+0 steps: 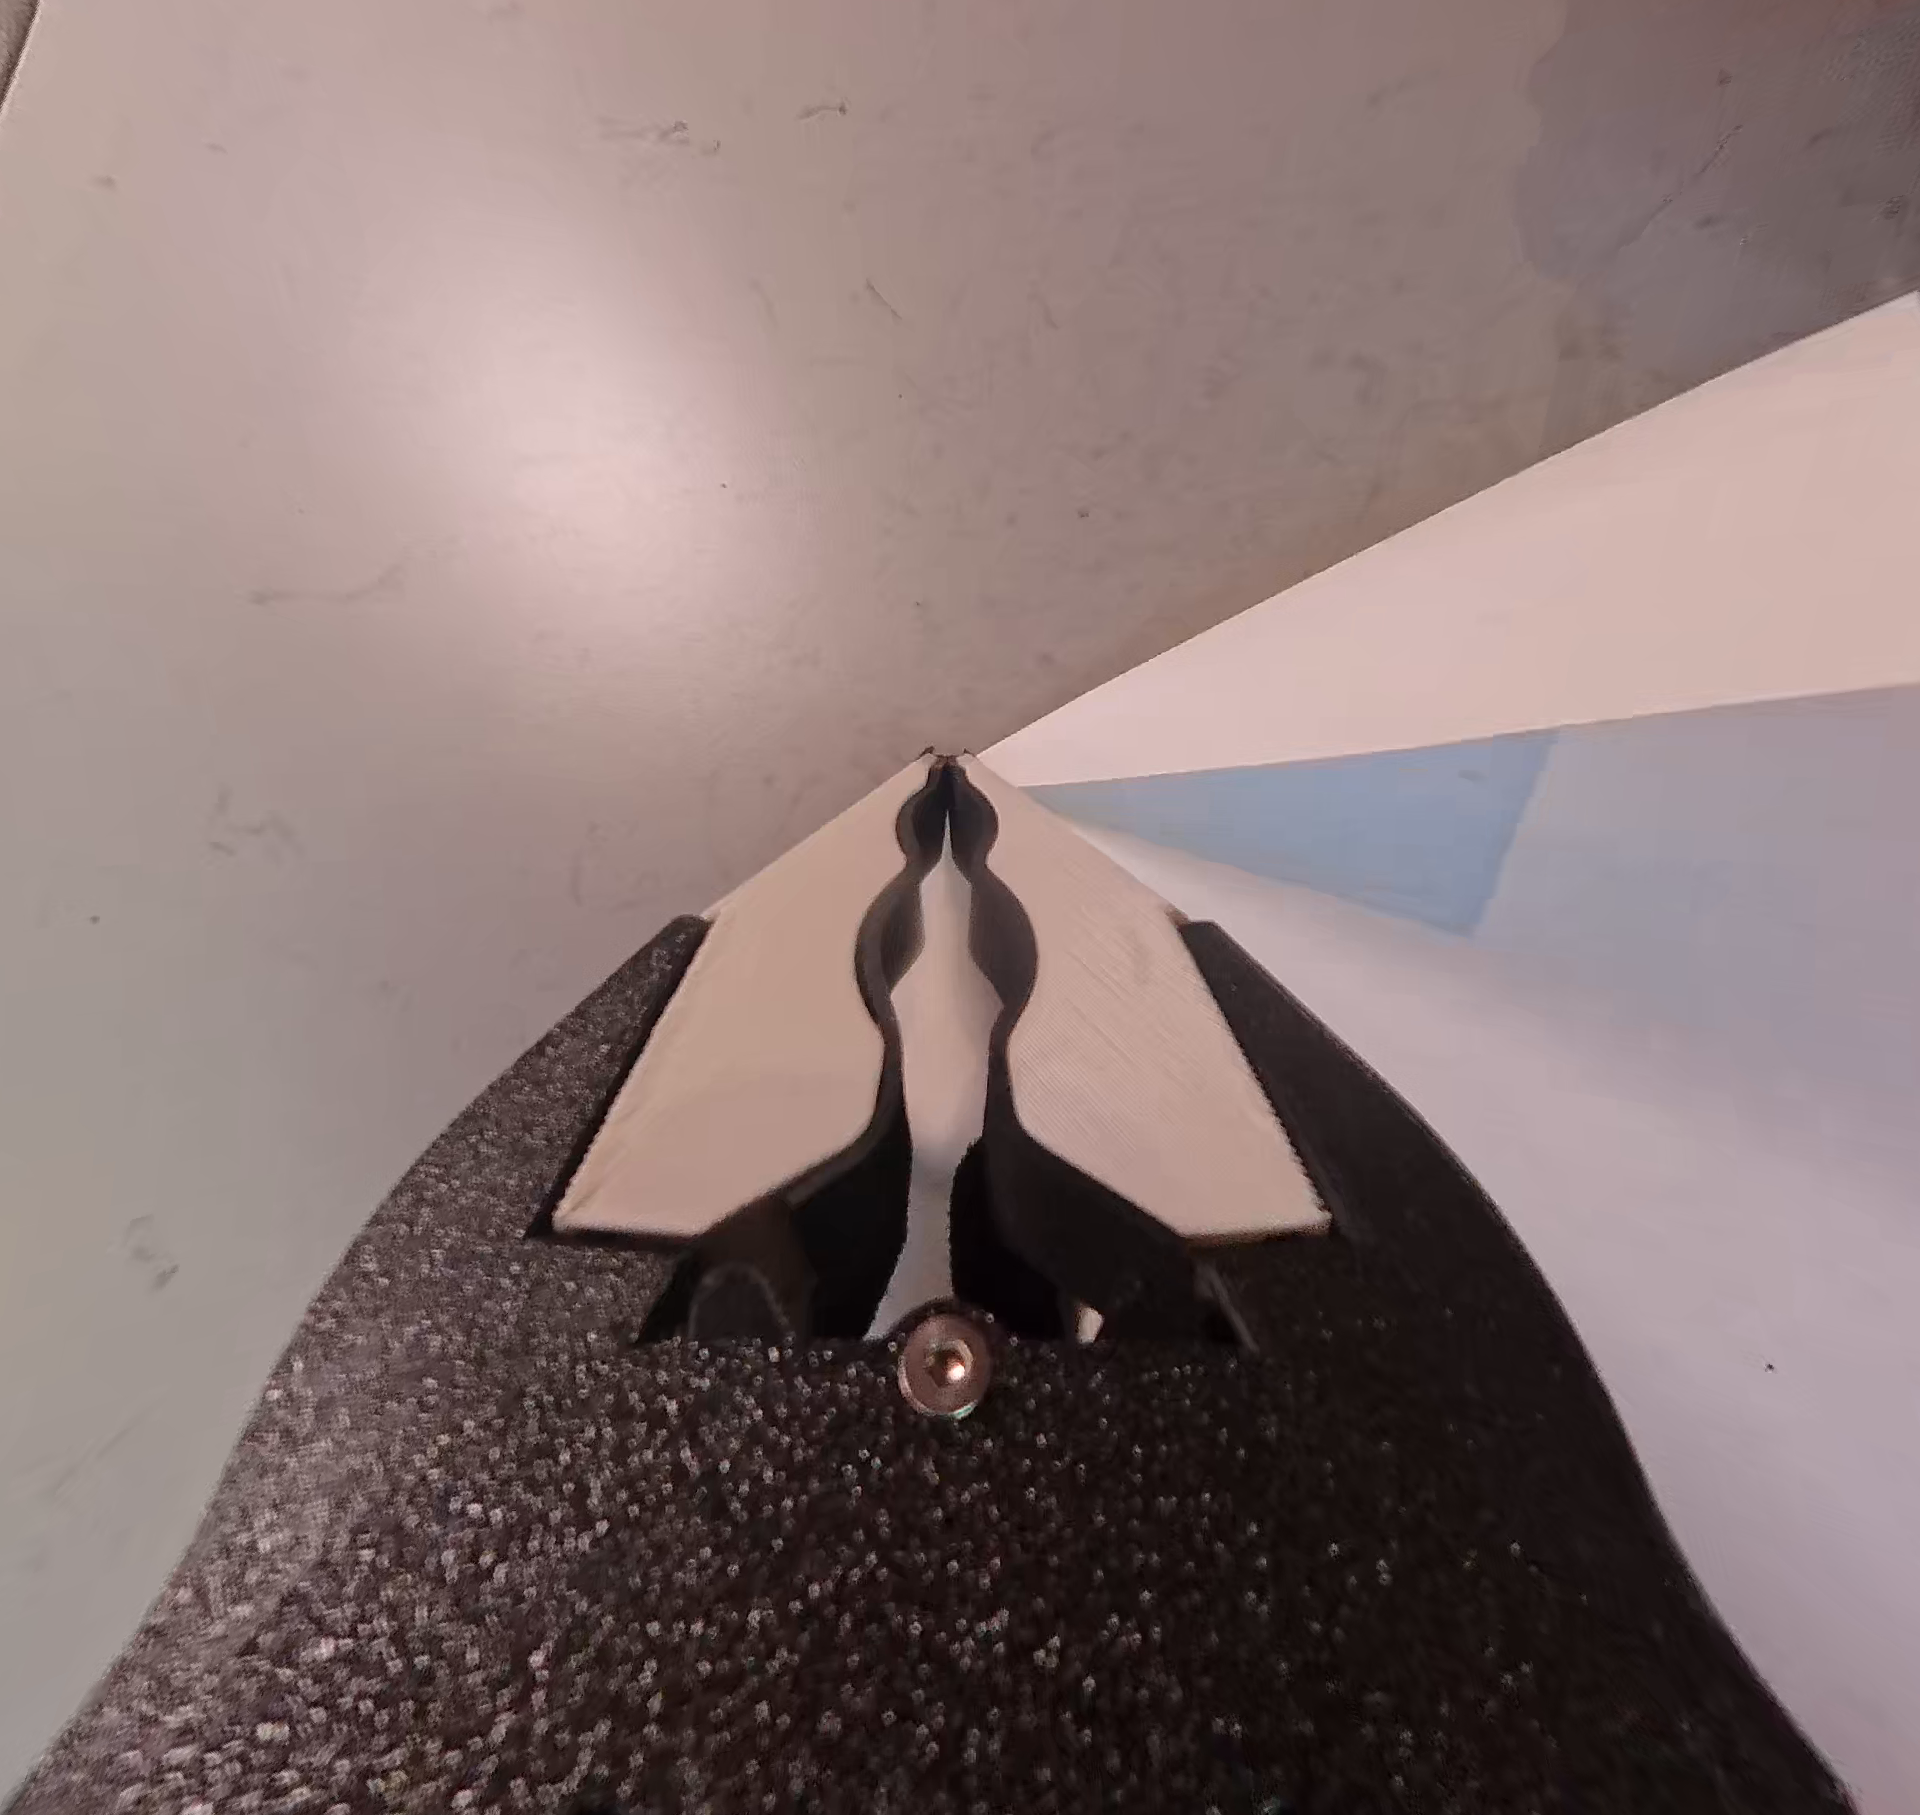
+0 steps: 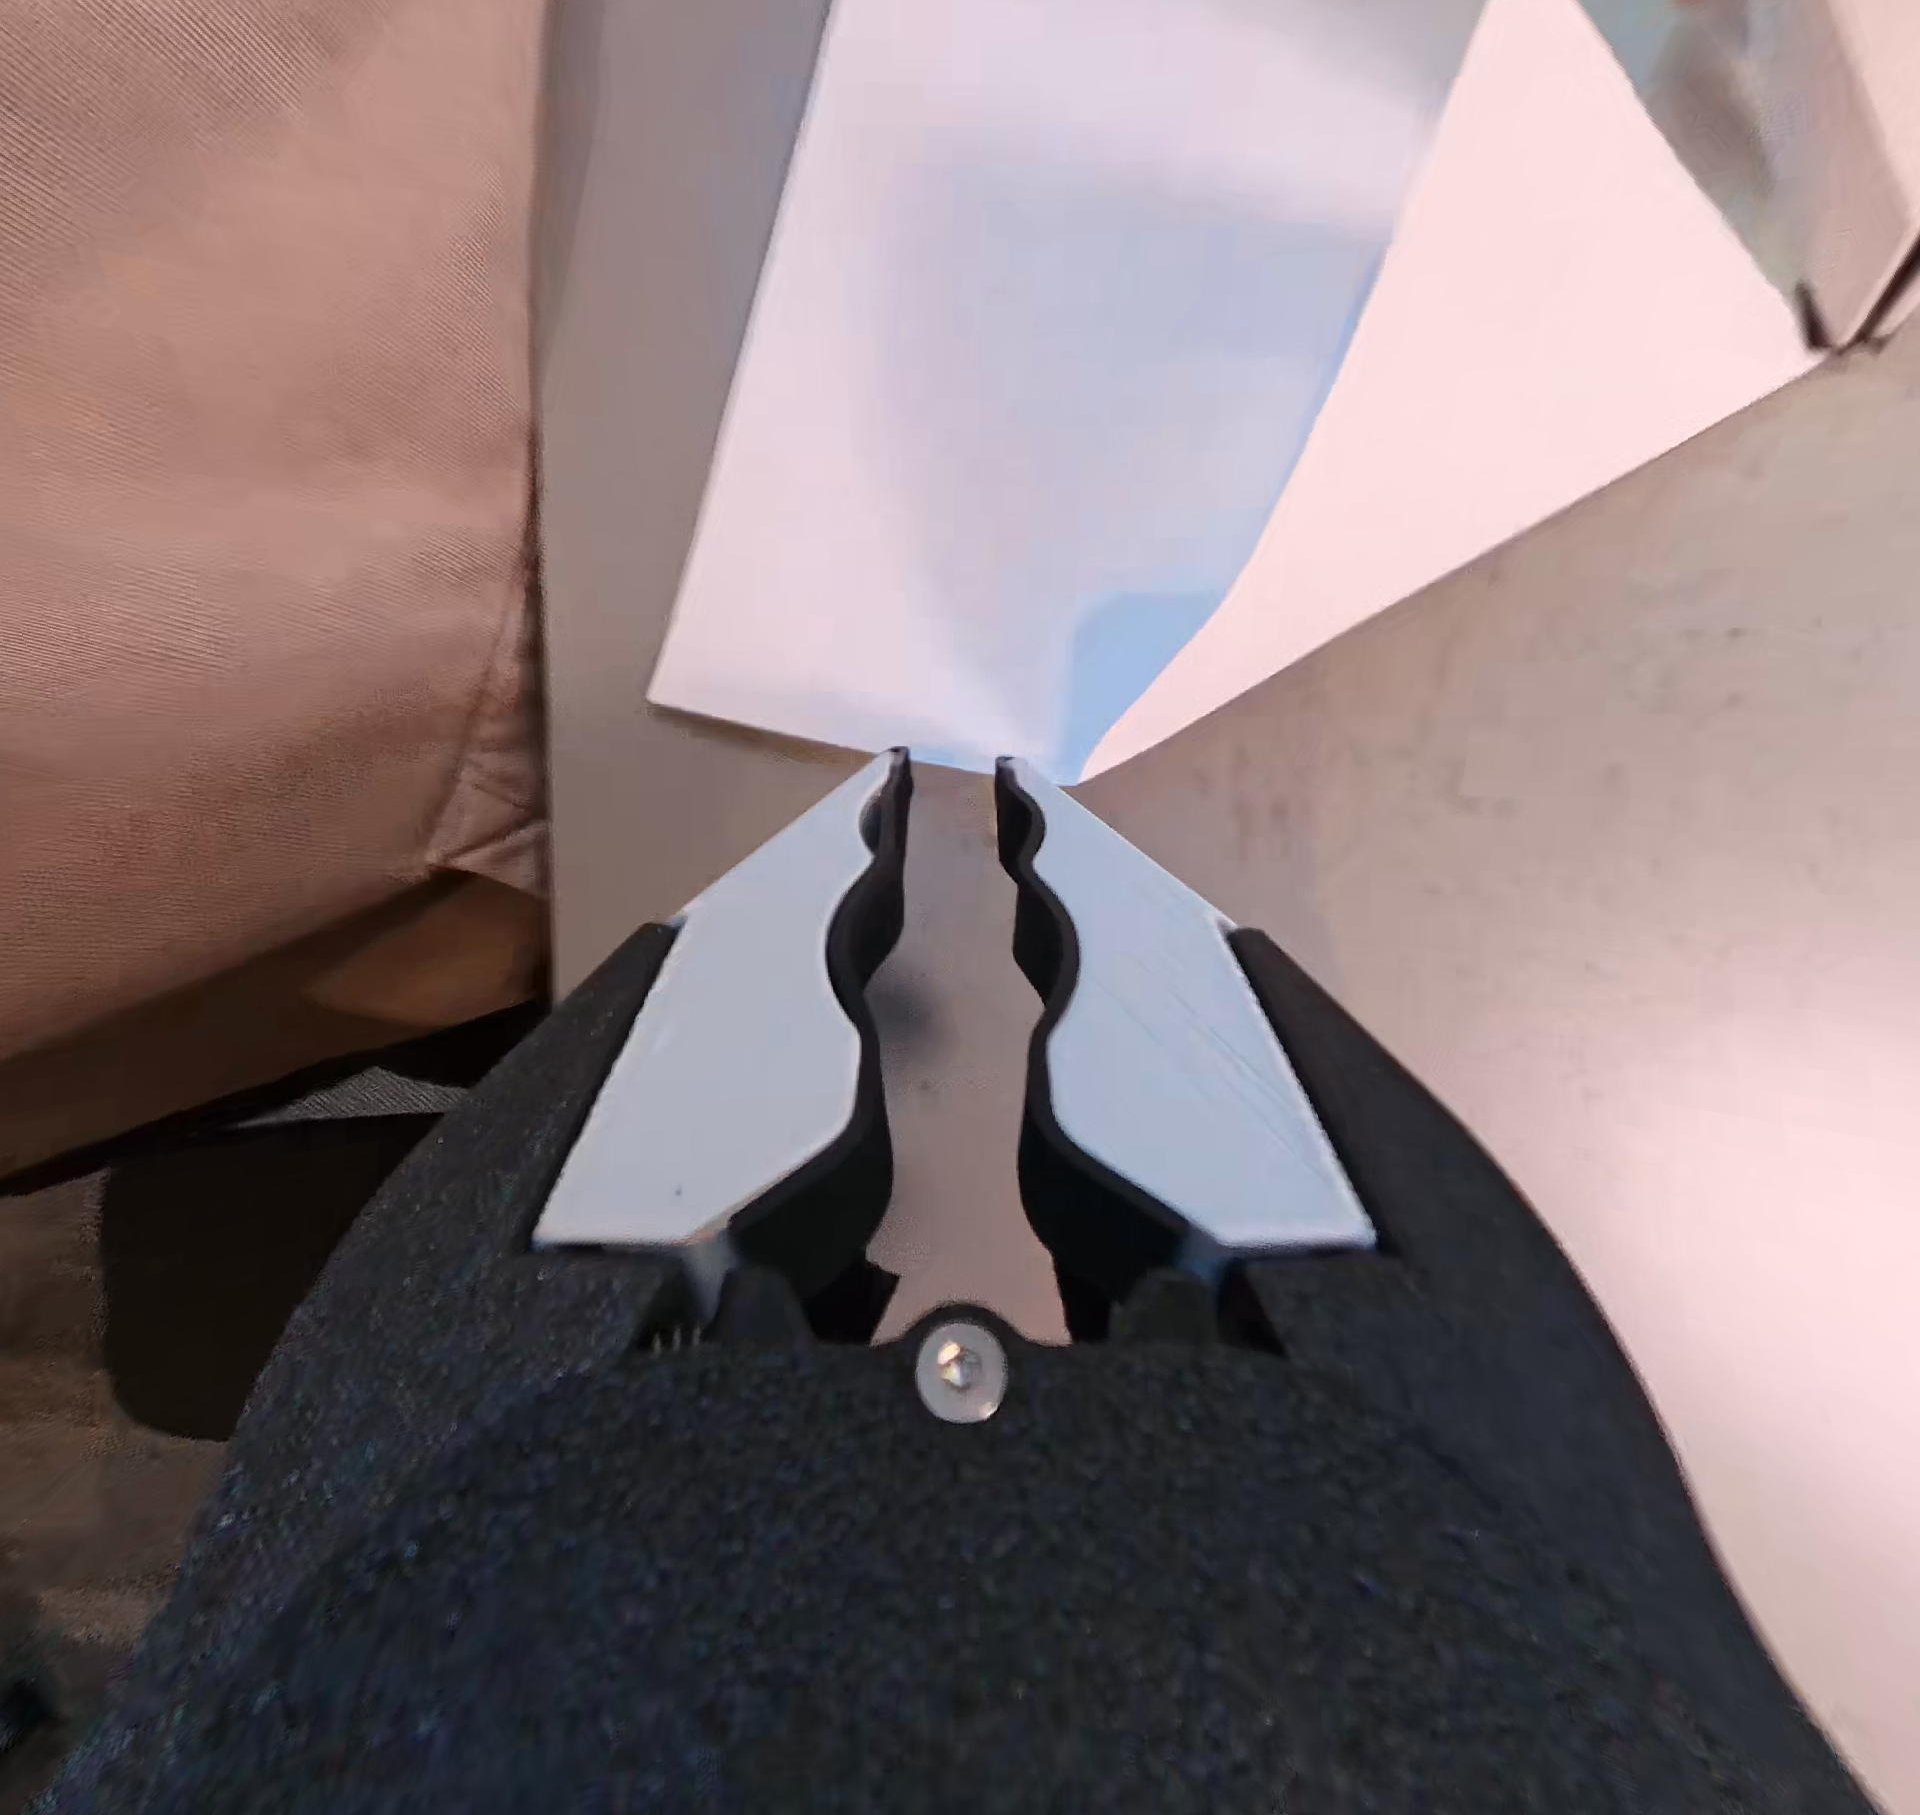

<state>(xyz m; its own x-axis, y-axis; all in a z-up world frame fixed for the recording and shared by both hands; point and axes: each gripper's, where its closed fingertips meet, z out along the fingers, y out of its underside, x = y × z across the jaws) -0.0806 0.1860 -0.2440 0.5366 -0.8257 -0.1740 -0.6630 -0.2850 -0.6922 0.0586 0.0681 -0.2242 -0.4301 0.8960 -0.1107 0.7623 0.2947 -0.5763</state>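
The largest thing is the table (image 1: 520,363), a pale grey surface with small scratches and marks, and all other places here are told from it. On the table lies a white sheet of paper (image 2: 1039,311); in the right wrist view its far part rests flat on the table, and its right part is lifted off the table and folded over, so a second white layer (image 2: 1558,290) stands up at an angle. In the left wrist view the same paper (image 1: 1558,622) comes in from the right side above the table, with a light blue shaded area under the raised layer. Beyond the table's left edge, in the right wrist view, there is a brownish-pink fabric (image 2: 260,415), with something dark below it that I cannot name. The left gripper (image 1: 948,778) has its jaws pressed together, and a thin strip of the white paper runs between them, so it pinches the paper's corner just above the table. The right gripper (image 2: 951,768) has its jaws a little apart with only the table surface seen between them; it grips nothing, and its tips are just beside the near edge of the paper.
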